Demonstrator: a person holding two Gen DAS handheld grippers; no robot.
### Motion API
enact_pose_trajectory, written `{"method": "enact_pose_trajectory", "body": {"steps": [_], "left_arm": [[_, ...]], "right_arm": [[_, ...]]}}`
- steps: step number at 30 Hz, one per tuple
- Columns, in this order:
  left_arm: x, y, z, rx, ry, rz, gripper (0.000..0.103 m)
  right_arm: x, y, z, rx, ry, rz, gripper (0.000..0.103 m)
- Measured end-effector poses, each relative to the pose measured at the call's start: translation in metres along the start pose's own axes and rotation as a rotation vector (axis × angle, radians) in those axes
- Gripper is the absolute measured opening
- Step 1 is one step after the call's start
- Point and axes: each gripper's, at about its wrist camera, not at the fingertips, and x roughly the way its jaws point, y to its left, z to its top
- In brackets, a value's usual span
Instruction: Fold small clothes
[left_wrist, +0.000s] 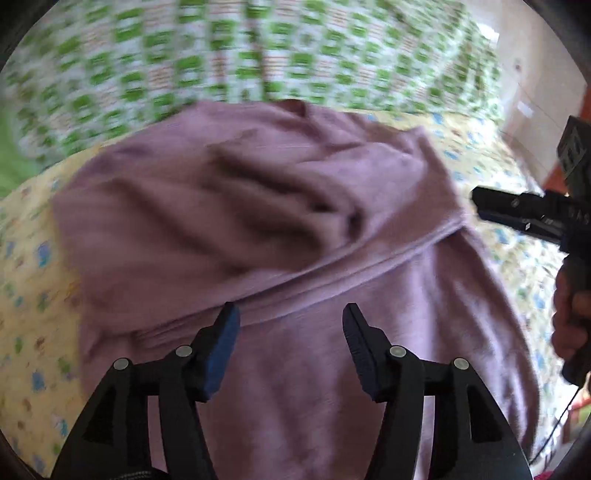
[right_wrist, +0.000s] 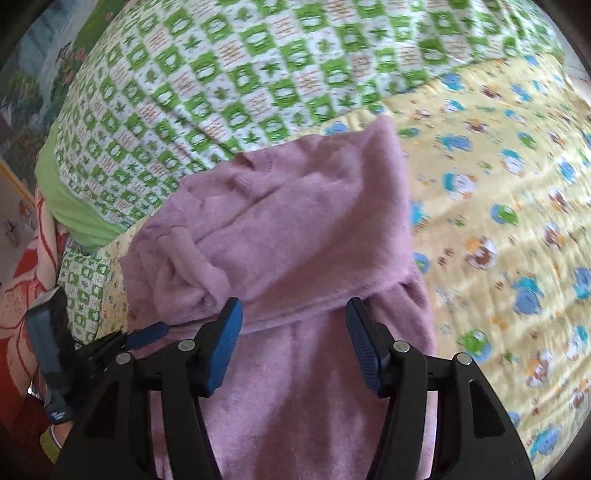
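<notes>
My fingers (right_wrist: 229, 347) are matt black plastic with ribbed blue pads and dull metal pins. The mauve sweater (right_wrist: 295, 229) looks like soft, fuzzy knit. The yellow sheet (right_wrist: 498, 184) and green-checked quilt (right_wrist: 221, 74) seem smooth printed cotton, though blurred.

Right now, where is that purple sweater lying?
The purple sweater lies partly folded on the yellow cartoon-print sheet, just below the green checked quilt, filling the middle of both wrist views.
</notes>
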Motion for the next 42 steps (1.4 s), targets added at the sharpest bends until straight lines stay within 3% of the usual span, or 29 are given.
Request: {"method": "enact_pose_trajectory", "body": {"steps": [9, 14, 16, 17, 19, 21, 23, 24, 27, 29, 33, 37, 42], "left_arm": [[0.020, 0.102, -0.018, -0.124, 0.103, 0.322, 0.059], [0.044, 0.120, -0.015, -0.181, 0.139, 0.360, 0.061], [0.044, 0.126, -0.012, -0.234, 0.127, 0.386, 0.057], [0.040, 0.131, -0.011, -0.279, 0.109, 0.407, 0.050], [0.036, 0.143, -0.008, -0.363, 0.086, 0.426, 0.045], [0.033, 0.154, -0.012, -0.434, 0.079, 0.445, 0.042], [0.031, 0.162, -0.019, -0.499, 0.066, 0.417, 0.043], [0.031, 0.163, -0.021, -0.512, 0.061, 0.414, 0.043], [0.032, 0.159, -0.023, -0.495, 0.064, 0.433, 0.042], [0.032, 0.156, -0.024, -0.491, 0.066, 0.436, 0.042], [0.029, 0.153, -0.026, -0.492, 0.065, 0.421, 0.043], [0.030, 0.137, -0.025, -0.481, 0.073, 0.418, 0.043], [0.027, 0.144, -0.031, -0.553, 0.069, 0.392, 0.045]], "right_arm": [[0.084, 0.093, 0.049, -0.252, 0.071, 0.138, 0.068], [0.147, 0.135, 0.060, -0.386, 0.196, 0.165, 0.068], [0.166, 0.141, 0.058, -0.407, 0.283, 0.169, 0.021], [0.165, 0.140, 0.059, -0.398, 0.286, 0.158, 0.009], [0.132, 0.127, 0.074, -0.309, 0.133, 0.182, 0.009], [0.086, 0.090, 0.086, -0.115, -0.057, 0.214, 0.009], [0.052, 0.040, 0.082, 0.092, -0.172, 0.162, 0.009], [0.046, 0.015, 0.073, 0.168, -0.185, 0.121, 0.009], [0.056, -0.036, 0.044, 0.275, -0.108, 0.029, 0.009], [0.061, -0.056, 0.025, 0.319, -0.076, 0.021, 0.009], [0.056, -0.053, 0.018, 0.282, -0.096, 0.009, 0.009], [0.022, -0.028, 0.031, 0.158, -0.241, 0.003, 0.009], [0.054, -0.041, 0.022, 0.140, -0.078, -0.102, 0.014]]}}
